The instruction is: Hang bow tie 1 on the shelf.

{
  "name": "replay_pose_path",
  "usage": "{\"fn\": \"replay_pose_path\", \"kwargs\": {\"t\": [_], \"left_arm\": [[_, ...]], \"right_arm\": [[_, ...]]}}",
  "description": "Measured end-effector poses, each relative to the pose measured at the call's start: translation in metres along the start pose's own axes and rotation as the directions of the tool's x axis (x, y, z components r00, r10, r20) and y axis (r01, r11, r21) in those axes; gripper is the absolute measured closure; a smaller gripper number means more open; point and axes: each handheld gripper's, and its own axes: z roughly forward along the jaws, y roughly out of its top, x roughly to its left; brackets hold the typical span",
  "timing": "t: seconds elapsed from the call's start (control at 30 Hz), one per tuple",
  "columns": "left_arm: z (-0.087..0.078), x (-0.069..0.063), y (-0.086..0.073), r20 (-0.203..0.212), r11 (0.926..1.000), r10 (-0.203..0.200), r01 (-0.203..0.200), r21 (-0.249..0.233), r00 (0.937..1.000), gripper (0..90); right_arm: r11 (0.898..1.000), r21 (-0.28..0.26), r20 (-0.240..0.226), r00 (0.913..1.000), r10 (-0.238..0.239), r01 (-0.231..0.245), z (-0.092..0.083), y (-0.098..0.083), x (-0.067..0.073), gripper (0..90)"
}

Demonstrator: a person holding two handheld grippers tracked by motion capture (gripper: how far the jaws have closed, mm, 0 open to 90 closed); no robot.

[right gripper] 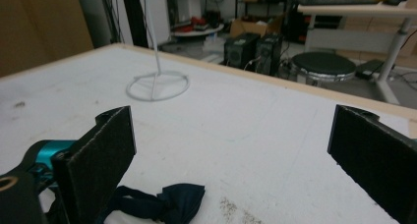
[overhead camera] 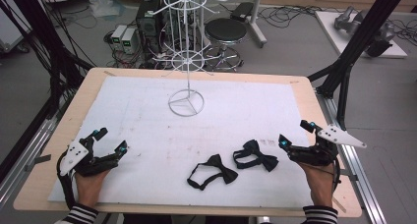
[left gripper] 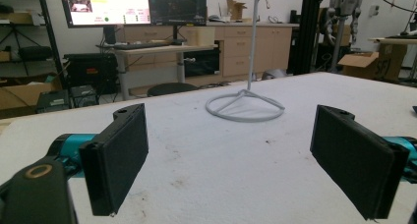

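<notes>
Two black bow ties lie on the white mat near the front. One bow tie (overhead camera: pixel 214 171) is at the centre front, the other bow tie (overhead camera: pixel 255 155) just right of it, also low in the right gripper view as a bow tie (right gripper: pixel 164 204). A white wire display stand (overhead camera: pixel 186 62) rises from its ring base (left gripper: pixel 245 106) at the mat's far middle. My left gripper (overhead camera: pixel 111 139) rests open at the front left, with nothing between its jaws. My right gripper (overhead camera: pixel 296 133) is open at the front right, a short way right of the nearer bow tie.
The white mat (overhead camera: pixel 147 121) covers most of the wooden table (overhead camera: pixel 54 150). Beyond the far edge stand a black stool (overhead camera: pixel 225 32), computer boxes (overhead camera: pixel 124 37) and tangled cables on the floor. Black frame posts (overhead camera: pixel 359 42) rise at the right.
</notes>
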Motion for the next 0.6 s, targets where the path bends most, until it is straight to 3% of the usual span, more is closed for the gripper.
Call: {"fn": "replay_pose_path", "kwargs": {"t": [0.07,0.1,0.13,0.23,0.4,0.6], "left_arm": [[0.000,0.000,0.000,0.001,1.0000,-0.001,0.001,0.000,1.0000,14.9],[0.000,0.000,0.000,0.000,1.0000,-0.002,0.002,0.000,1.0000,14.9],[0.000,0.000,0.000,0.000,1.0000,-0.002,0.002,0.000,1.0000,14.9],[0.000,0.000,0.000,0.000,1.0000,0.000,0.000,0.001,1.0000,14.9],[0.000,0.000,0.000,0.001,1.0000,0.000,0.000,0.000,1.0000,14.9],[0.000,0.000,0.000,0.000,1.0000,-0.001,0.001,0.000,1.0000,14.9]], "right_arm": [[0.998,0.060,-0.014,0.9996,-0.024,0.024,0.006,0.005,0.002,3.3],[0.998,0.060,-0.014,0.9996,-0.024,0.024,0.006,0.005,0.002,3.3],[0.993,0.110,-0.035,0.9982,-0.048,0.051,0.012,0.010,0.005,3.4],[0.982,0.169,-0.056,0.9955,-0.077,0.085,0.020,0.016,0.009,3.4],[0.959,0.260,-0.089,0.9916,-0.094,0.115,0.030,0.025,0.011,3.5],[0.918,0.362,-0.122,0.9848,-0.123,0.160,0.040,0.032,0.012,3.5]]}}
